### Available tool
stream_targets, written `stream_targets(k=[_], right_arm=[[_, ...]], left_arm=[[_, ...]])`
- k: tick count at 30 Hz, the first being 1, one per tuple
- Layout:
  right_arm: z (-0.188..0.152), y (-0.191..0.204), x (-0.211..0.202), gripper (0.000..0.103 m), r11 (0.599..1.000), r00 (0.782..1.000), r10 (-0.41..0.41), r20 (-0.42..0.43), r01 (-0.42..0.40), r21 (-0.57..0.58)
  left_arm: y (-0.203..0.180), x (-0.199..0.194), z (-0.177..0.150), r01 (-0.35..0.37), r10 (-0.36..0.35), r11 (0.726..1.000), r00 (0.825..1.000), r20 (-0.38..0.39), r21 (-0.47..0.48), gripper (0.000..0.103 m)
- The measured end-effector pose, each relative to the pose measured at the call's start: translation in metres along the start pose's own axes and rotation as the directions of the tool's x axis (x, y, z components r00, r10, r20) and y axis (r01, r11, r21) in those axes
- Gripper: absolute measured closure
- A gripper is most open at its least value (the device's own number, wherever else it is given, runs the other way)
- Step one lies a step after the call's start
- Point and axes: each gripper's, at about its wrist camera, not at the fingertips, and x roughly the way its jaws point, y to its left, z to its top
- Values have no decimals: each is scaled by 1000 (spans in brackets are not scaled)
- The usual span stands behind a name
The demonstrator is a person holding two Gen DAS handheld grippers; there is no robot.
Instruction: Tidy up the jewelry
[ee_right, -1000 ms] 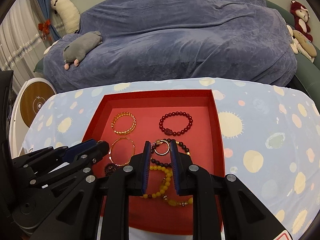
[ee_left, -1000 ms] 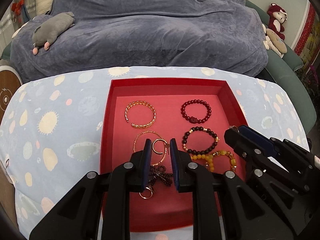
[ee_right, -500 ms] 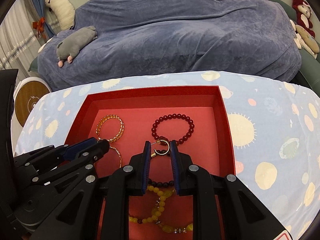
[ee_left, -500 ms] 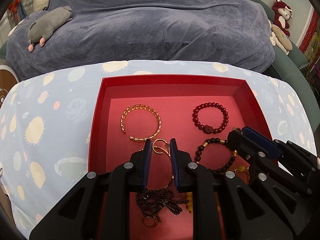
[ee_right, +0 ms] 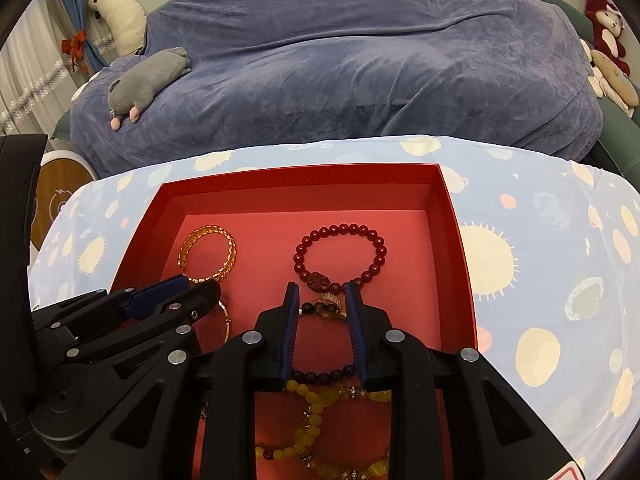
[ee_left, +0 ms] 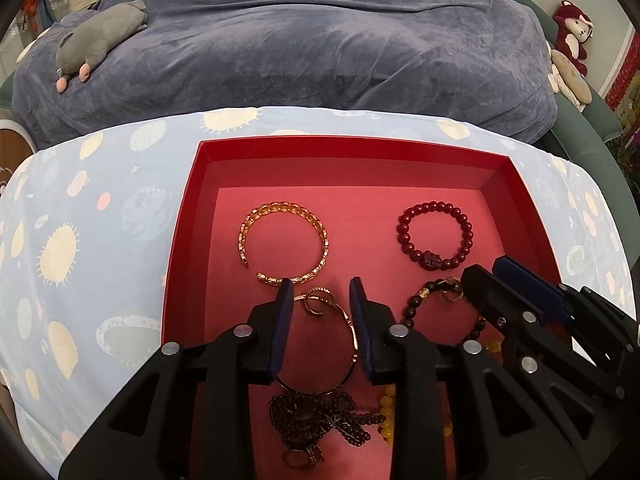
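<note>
Behind a sun-print tablecloth (ee_left: 100, 216) sits a blue-draped sofa. Left view: one red tray (ee_left: 192, 216) holds two gold bangles, three bead bracelets, perhaps more; left gripper (ee_left: 320, 296), jaws just parted, straddles a small ring (ee_left: 318, 305) untouched. Right view: right gripper (ee_right: 322, 294), likewise eased apart, flanks one hoop earring (ee_right: 326, 307)
</note>
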Motion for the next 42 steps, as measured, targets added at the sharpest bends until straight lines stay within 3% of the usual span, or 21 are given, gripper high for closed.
stream_targets(k=[9,20,32,35,37,42], right_arm=[[-15,1,-14,75,1000,1000,16,-7,-16,3],[-62,6,-55,75,999,999,17,-33,-16,28],[-93,15,-98,70,1000,1000,-11,-20,11,23],[-98,15,-106,70,999,1000,-14,-18,14,31],[-102,14,-111,70,999,1000,-17,-20,18,39],[-107,12,-118,64,999,999,-33,-22,33,37]], left_arm=[[0,-11,-11,-6,6,1000,1000,3,3,74],[-10,-55,-58,-19,18,1000,1000,9,24,74],[-12,-95,-94,-35,35,999,999,11,11,73],[-11,-102,-98,-46,46,999,999,17,10,68],[-10,-107,-101,-62,62,998,998,23,4,56],[-9,-116,-107,-67,66,998,997,33,5,51]])
